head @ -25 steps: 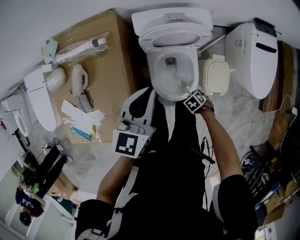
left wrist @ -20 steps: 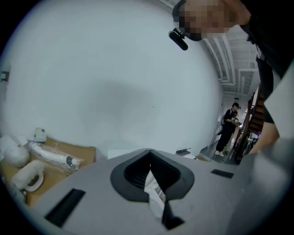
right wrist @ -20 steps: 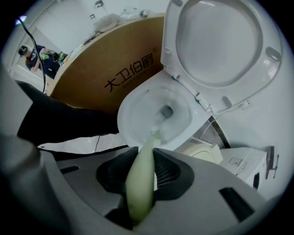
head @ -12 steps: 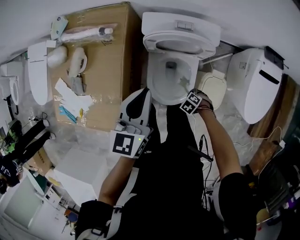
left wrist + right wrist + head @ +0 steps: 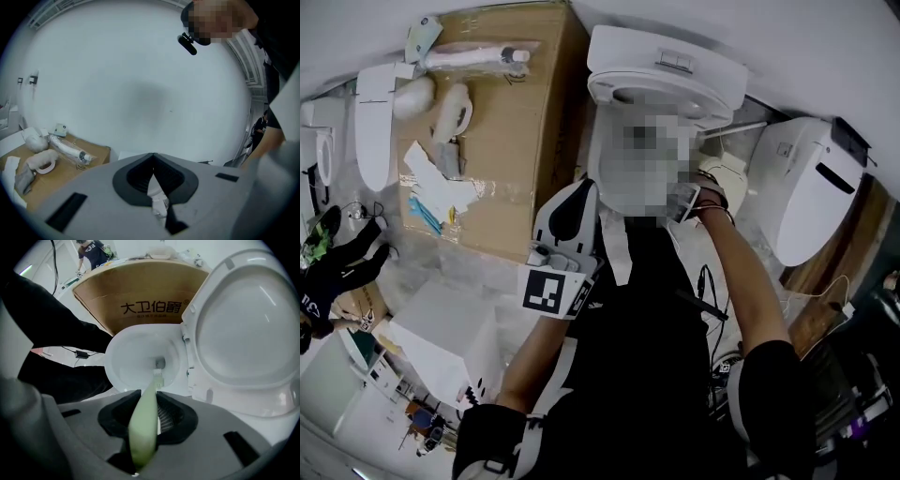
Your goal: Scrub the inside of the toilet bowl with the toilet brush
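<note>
The right hand-held gripper (image 5: 149, 397) is pinching the pale green plastic handle of the toilet brush (image 5: 144, 432), with 1 jaw pressed on each side of it. From the jaws the handle runs toward 12 o'clock, and its small white bristle head (image 5: 158, 375) sits low inside the white ceramic toilet bowl (image 5: 131, 350), just beside the dark drain opening (image 5: 160, 363). Whether the bristles touch the porcelain I cannot tell.

Holding the handle far back looks deliberate: it gives reach to the bottom of the bowl while the gripper stays outside the rim. The white plastic lid (image 5: 248, 329) stands raised at 2 o'clock, leaving the bowl open for scrubbing.

The left hand-held gripper (image 5: 153, 161) has its jaws pressed together on nothing. In the head view it (image 5: 558, 267) is held close against the person's dark clothing at 7 o'clock from the toilet, well apart from the bowl. It seems parked there because the scrubbing needs only 1 tool.

At 11 o'clock behind the bowl stands a large brown cardboard box (image 5: 140, 291), printed in black with 4 characters — 大卫伯爵 — followed by a small mark too tiny to read. The scrubbing appears to be under way, with the brush working the deepest part of the bowl
</note>
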Demonstrator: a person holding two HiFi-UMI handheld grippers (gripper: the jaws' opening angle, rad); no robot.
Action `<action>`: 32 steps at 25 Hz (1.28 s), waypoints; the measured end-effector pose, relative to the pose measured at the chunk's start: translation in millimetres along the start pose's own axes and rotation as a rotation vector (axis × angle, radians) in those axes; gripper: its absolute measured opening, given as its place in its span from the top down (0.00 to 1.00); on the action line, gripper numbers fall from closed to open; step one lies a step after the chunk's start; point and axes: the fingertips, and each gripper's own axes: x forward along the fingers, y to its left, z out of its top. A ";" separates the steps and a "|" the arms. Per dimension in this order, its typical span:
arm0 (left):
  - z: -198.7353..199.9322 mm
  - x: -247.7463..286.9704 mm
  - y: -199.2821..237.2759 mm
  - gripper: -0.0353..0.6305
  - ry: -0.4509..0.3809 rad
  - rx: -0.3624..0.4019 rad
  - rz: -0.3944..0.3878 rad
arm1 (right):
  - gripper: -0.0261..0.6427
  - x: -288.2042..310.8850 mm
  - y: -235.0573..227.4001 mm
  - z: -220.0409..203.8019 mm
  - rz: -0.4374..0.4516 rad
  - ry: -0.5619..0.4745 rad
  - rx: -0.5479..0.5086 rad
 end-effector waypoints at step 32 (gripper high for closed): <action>7.4 -37.5 57.1 0.93 -0.006 -0.042 0.016 | 0.80 -42.9 -19.8 121.6 -0.181 0.042 -0.676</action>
